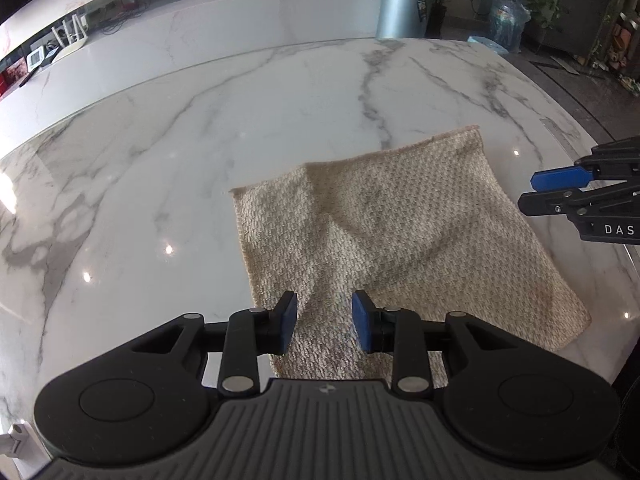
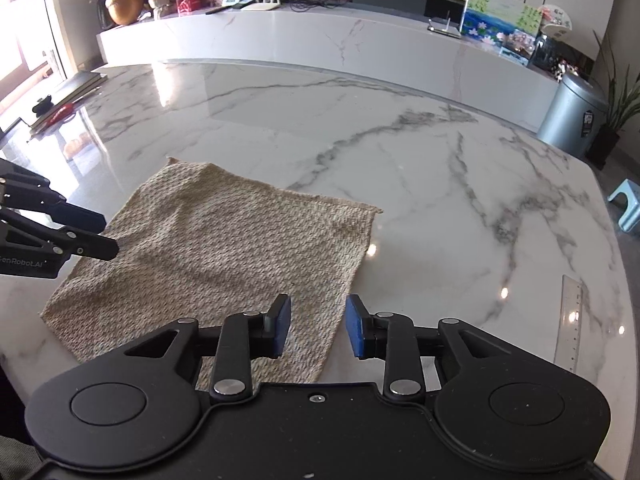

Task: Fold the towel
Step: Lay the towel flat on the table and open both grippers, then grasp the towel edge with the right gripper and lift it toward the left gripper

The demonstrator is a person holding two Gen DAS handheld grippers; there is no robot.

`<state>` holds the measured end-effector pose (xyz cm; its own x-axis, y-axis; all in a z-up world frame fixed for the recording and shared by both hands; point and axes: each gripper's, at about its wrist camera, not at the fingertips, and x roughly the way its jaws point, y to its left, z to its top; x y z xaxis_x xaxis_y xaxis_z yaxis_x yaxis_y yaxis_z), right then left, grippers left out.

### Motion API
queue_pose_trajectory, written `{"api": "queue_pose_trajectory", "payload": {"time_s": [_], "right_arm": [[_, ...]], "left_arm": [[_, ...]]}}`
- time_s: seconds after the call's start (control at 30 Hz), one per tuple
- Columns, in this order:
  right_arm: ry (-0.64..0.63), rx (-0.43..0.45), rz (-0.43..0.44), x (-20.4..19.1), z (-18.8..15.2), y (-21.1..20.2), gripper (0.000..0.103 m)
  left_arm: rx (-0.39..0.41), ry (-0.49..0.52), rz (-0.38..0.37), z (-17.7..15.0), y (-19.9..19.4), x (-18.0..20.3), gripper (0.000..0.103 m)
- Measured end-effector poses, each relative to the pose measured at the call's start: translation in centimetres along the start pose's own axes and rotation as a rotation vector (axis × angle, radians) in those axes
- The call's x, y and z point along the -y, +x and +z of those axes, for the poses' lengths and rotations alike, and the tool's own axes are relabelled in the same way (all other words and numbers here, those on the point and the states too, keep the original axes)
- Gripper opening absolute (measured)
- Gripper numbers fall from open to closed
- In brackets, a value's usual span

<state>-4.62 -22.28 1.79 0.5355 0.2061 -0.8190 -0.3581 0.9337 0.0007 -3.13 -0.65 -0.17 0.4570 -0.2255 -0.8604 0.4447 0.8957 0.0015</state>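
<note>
Towel [image 1: 400, 248], beige with a woven texture, lies spread on the white marble table [image 1: 200, 140], mostly flat, with a soft ridge rising through its middle and one far corner slightly curled. Its near edge runs under both tools. Over the near left part of the cloth hangs the left tool [image 1: 325, 322], its blue pads parted by a moderate gap with nothing pinched between them; towel shows through the gap below. The right tool [image 2: 314, 326] hangs above the near right edge, likewise partly parted and empty, one pad over the cloth and the other over bare marble. On the table's right side lies a clear ruler [image 2: 570, 322]. Beyond the table's far right corner stands a grey metal bin [image 2: 572, 114], beside a potted plant [image 2: 620, 108].
</note>
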Motion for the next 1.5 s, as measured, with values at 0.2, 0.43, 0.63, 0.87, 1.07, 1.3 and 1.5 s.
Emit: {"api": "queue_pose_trajectory", "payload": {"time_s": [0.2, 0.43, 0.63, 0.87, 1.07, 1.3, 1.5], "right_arm": [[-0.118, -0.017, 0.065, -1.6, -1.6, -2.0, 0.034], [-0.274, -0.046, 0.095, -3.2, -3.8, -3.4, 0.034], [-0.294, -0.093, 0.073, -4.0, -5.5, -4.1, 0.034], [-0.202, -0.096, 0.051, -4.2, -6.9, -5.1, 0.034], [-0.035, -0.143, 0.06, -3.1, -7.3, -4.7, 0.034], [0.275, -0.184, 0.151, 0.2, -7.2, -3.6, 0.034], [0.407, -0.224, 0.196, 1.2, -7.1, -2.5, 0.034]], "left_arm": [[0.005, 0.135, -0.015, -1.5, -2.0, 1.2, 0.043], [0.003, 0.279, -0.026, -3.6, -3.8, 2.6, 0.044], [-0.025, 0.307, 0.006, -5.5, -4.4, 3.0, 0.045], [-0.062, 0.154, -0.006, -6.6, -4.8, 1.1, 0.045], [-0.102, -0.045, -0.074, -7.4, -4.2, -0.8, 0.045], [-0.131, -0.194, -0.095, -7.4, -3.4, -2.2, 0.044], [-0.14, -0.273, -0.13, -7.0, -2.9, -3.1, 0.043]]}}
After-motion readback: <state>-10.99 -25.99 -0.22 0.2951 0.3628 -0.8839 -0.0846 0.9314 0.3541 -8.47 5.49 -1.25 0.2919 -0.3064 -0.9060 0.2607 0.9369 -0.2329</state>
